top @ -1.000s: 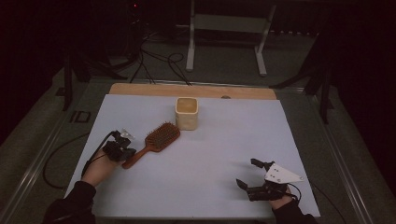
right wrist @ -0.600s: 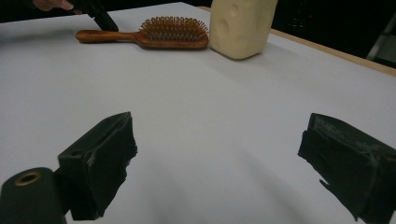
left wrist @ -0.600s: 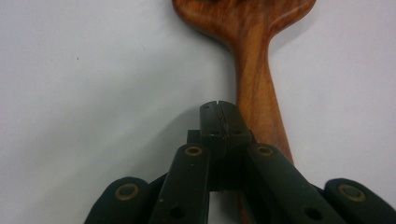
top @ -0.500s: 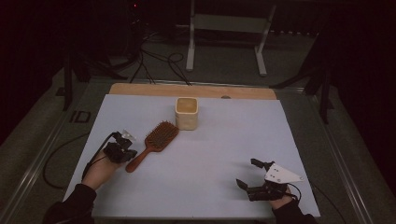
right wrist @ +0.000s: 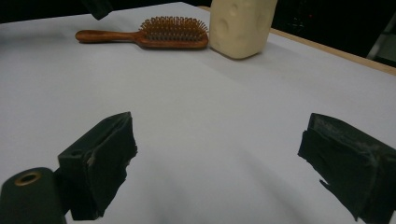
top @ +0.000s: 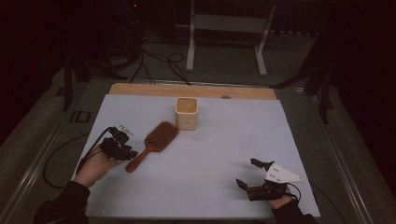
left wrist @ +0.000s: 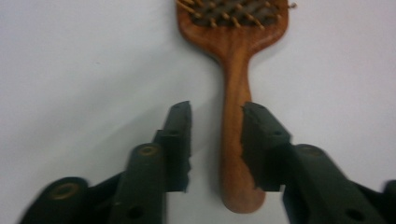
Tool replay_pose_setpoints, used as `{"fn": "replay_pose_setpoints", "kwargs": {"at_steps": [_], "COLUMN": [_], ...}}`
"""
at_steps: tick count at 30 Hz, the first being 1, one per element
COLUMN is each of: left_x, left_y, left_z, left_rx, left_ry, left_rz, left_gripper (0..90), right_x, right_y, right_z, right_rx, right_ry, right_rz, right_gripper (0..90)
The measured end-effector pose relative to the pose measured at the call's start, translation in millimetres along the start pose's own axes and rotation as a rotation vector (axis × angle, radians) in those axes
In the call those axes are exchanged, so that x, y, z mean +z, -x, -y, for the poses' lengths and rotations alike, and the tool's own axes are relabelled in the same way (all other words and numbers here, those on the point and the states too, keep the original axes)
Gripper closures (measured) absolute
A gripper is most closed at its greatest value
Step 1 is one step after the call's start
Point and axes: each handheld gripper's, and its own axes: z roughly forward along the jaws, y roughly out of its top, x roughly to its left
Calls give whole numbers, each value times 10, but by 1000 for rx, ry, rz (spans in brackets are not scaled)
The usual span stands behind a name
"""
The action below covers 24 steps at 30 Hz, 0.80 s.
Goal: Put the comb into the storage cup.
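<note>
Left gripper view: the left gripper [left wrist: 215, 140] has its two jaws apart, one on each side of the brush [left wrist: 236, 88] handle. They have just been opening. The right jaw lies against or over the handle's edge, and the left jaw stands clear of it with white sheet showing between. The handle runs up the middle of the frame to the bristled head at the top edge.

Right gripper view: the right gripper [right wrist: 219, 158] has its two jaws wide apart at the lower left and lower right, with bare white sheet [right wrist: 196, 116] between them. One brush [right wrist: 149, 33] lies flat, bristles up, at the upper left, and one cream cup [right wrist: 240, 25] stands just beside its head at the top centre.

High view: there are two grippers, one brush and one cup. The left gripper [top: 122, 148] sits at the lower left, just beside the handle end of the brush [top: 154, 143], held in a hand [top: 95, 163] whose dark sleeve runs to the bottom left corner. The brush lies slanted, its head near the cup [top: 187, 112] at centre. The right gripper [top: 247, 172] rests at the lower right, well apart from both, a grey plate on top.
</note>
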Motion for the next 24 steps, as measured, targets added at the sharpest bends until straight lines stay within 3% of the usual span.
{"fn": "replay_pose_setpoints", "kwargs": {"at_steps": [7, 12, 15, 18, 24], "left_x": [34, 83, 139, 188, 298], "left_y": [63, 89, 79, 67, 69], "left_z": [-93, -155, -221, -261, -344], "left_rx": [23, 33, 9, -3, -11], "left_ry": [-31, -64, -80, -95, -141], "left_rz": [20, 19, 14, 18, 29], "left_gripper": [465, 209, 91, 31, 63], "right_x": [1, 1, 2, 3, 2], "right_y": [1, 1, 2, 1, 2], "right_z": [1, 2, 3, 3, 3], "right_rx": [1, -2, -2, -4, -5], "right_ry": [1, -1, -2, -2, -3], "right_rz": [-1, -2, -3, -4, -5], "right_gripper": [89, 89, 89, 89, 89]}}
